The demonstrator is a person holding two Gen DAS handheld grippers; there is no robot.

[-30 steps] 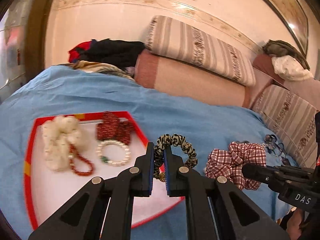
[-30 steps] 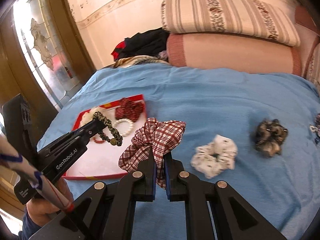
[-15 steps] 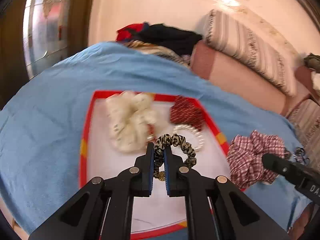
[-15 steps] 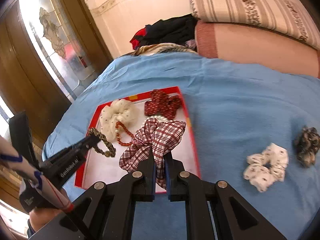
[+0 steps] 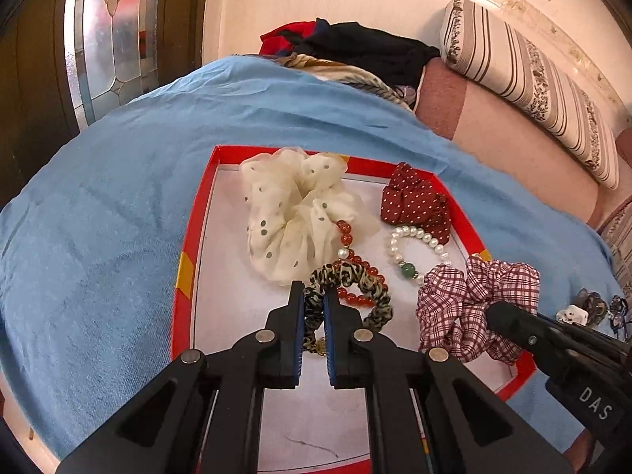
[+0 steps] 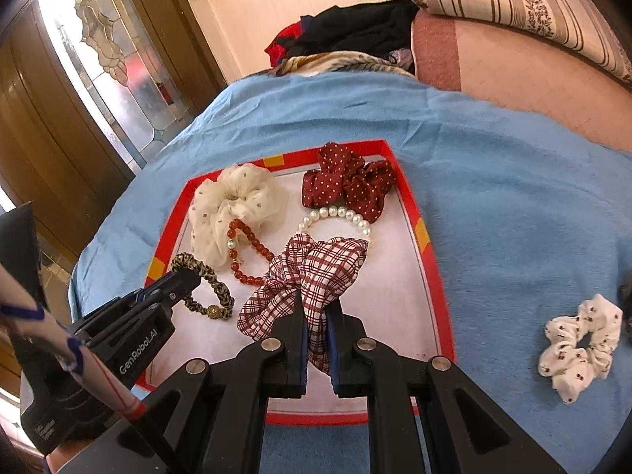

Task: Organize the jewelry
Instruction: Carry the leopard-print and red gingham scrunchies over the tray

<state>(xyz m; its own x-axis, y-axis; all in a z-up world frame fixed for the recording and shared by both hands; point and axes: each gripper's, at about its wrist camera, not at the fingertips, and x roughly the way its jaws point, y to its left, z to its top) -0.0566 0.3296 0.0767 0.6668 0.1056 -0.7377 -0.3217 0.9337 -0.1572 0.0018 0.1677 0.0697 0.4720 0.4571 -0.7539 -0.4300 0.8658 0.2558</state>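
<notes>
Tilting down — both claws over tray

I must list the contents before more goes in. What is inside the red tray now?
Lying in the red tray: cream dotted scrunchie, dark red dotted scrunchie, pearl bracelet, orange bead bracelet. The cream scrunchie covers part of the orange beads; anything beneath is hidden.

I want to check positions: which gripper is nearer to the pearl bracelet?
Right. The right gripper sits just below the pearl bracelet; the left gripper is off left.
</notes>
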